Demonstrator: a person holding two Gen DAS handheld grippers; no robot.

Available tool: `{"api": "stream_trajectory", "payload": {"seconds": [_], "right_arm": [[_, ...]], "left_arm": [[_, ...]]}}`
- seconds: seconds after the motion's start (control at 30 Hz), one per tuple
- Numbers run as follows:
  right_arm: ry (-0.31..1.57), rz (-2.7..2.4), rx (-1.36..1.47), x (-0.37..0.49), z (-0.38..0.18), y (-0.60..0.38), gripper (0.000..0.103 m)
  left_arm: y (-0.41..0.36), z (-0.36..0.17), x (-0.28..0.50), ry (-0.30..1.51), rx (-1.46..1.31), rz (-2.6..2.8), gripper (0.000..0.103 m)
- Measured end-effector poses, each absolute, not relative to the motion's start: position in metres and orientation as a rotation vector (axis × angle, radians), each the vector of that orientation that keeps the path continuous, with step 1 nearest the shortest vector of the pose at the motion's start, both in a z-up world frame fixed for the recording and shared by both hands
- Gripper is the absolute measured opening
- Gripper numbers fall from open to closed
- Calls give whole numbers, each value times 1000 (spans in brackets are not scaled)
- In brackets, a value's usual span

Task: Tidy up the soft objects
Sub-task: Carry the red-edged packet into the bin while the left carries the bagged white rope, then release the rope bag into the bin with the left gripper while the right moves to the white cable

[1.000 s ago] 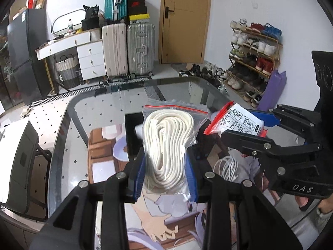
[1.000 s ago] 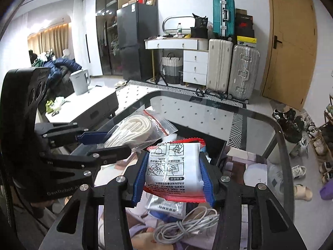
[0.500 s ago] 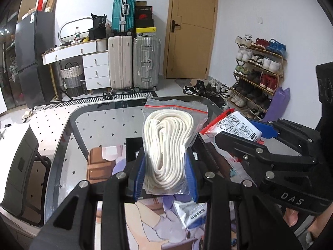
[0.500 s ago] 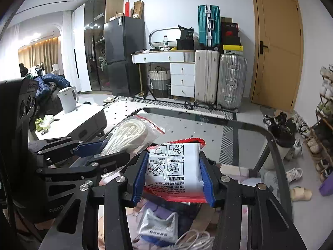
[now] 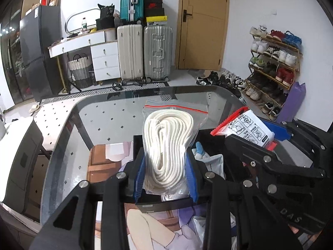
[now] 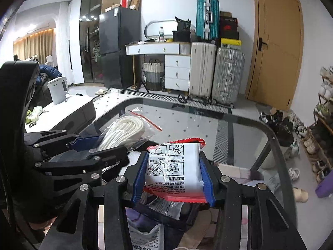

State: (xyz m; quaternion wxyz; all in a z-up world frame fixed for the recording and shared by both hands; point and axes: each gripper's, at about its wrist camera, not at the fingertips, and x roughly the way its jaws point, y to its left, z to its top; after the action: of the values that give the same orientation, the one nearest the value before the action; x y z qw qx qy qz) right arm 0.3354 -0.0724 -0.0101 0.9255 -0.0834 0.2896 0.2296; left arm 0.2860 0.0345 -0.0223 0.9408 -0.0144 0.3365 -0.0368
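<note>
Two grippers are working side by side over the glass table (image 5: pixel 87 125): my left gripper (image 5: pixel 165 166) is pinching a zip bag of white rope (image 5: pixel 168 141) between nearly closed blue pads, and my right gripper (image 6: pixel 172 175) is squeezing one white-and-red packet (image 6: pixel 174 166). Both are tilting downward above a black box (image 5: pixel 166 203) — only the left view is showing it whole, with loose packets inside — while the right view alone is showing the kettle (image 6: pixel 58 89).

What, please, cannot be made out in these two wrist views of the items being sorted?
- Left wrist view: the black open box interior, hidden by the clear zip bag of white rope.
- Right wrist view: the box contents, hidden by the white red-edged printed packet.
- Both views: the packet's print, too small to read.
- Lower edges cut off the table clutter.
</note>
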Motion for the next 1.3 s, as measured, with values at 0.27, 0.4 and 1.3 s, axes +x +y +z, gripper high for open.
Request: {"api": "stream_trajectory", "payload": {"seconds": [0.27, 0.4, 1.3], "right_arm": [[691, 461, -156, 364, -42, -72, 47], [748, 467, -155, 370, -54, -66, 47], [845, 470, -27, 351, -44, -90, 70]], "left_arm": [[33, -46, 308, 759, -31, -64, 34], [34, -57, 313, 794, -30, -45, 34], [31, -44, 296, 779, 41, -38, 64]]}}
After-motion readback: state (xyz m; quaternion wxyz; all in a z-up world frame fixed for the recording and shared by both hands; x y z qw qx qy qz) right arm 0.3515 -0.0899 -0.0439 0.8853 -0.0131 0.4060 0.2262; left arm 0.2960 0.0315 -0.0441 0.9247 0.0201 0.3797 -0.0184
